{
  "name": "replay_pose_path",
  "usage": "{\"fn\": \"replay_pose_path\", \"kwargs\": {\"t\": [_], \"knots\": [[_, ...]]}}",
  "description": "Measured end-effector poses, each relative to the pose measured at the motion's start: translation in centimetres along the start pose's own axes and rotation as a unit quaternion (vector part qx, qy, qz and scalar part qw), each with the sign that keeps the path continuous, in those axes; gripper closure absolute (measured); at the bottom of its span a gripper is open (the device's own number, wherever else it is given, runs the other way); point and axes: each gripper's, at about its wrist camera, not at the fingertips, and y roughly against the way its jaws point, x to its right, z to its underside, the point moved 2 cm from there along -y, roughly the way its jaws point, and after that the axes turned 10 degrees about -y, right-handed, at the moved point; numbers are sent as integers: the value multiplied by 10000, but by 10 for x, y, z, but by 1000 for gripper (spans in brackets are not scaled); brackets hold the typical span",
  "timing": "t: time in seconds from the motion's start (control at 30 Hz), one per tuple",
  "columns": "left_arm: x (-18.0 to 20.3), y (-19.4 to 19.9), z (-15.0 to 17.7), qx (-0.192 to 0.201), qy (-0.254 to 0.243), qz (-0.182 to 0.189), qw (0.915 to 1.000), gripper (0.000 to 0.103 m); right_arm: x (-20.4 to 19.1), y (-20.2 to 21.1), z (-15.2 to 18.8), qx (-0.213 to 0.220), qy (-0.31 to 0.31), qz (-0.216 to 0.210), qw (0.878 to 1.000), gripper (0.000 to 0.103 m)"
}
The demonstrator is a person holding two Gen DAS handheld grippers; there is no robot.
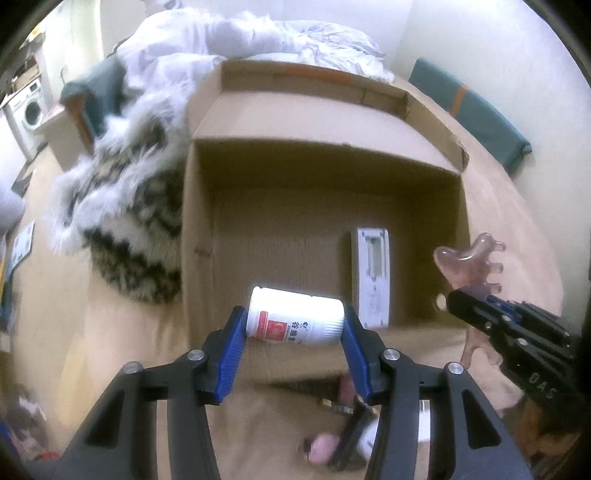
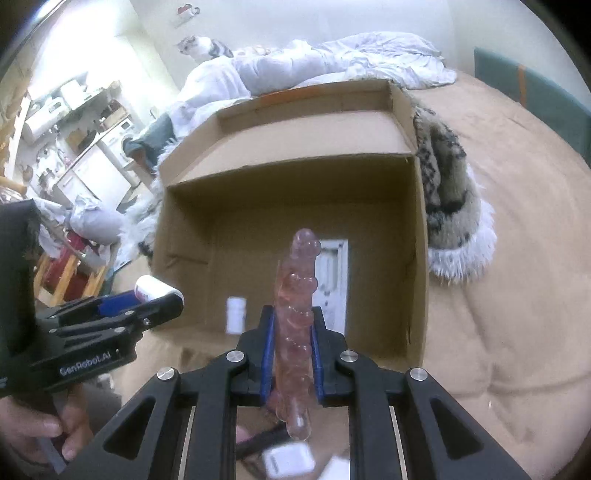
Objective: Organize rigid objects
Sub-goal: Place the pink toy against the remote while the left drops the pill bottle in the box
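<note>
My left gripper (image 1: 295, 325) is shut on a white pill bottle (image 1: 293, 320) with a red label, held sideways over the near edge of an open cardboard box (image 1: 207, 229). My right gripper (image 2: 293, 332) is shut on a translucent pink comb-like massage tool (image 2: 297, 295), held upright above the box's near edge (image 2: 417, 258). In the left wrist view the tool (image 1: 469, 264) and right gripper (image 1: 480, 314) show at the right. In the right wrist view the left gripper (image 2: 159, 299) shows at the left with the bottle (image 2: 147, 290). A white flat device (image 1: 373, 277) lies inside the box (image 2: 334, 280).
The box sits on a tan bedspread (image 2: 517, 258). A furry patterned blanket (image 1: 125, 221) lies beside the box (image 2: 450, 206). White bedding (image 1: 258, 33) is piled behind it. Small items (image 1: 325, 446) lie on the bed below the grippers, including a white one (image 2: 288, 461).
</note>
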Motion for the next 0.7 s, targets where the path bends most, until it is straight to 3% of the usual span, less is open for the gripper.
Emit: {"fn": "replay_pose_path", "kwargs": {"t": [0.3, 0.7], "knots": [[1, -54, -3, -135, -167, -17, 9998, 56, 17, -55, -12, -321, -305, 281, 9986, 85], [1, -78, -13, -229, -200, -42, 9995, 56, 29, -86, -13, -547, -606, 539, 9952, 85]]}}
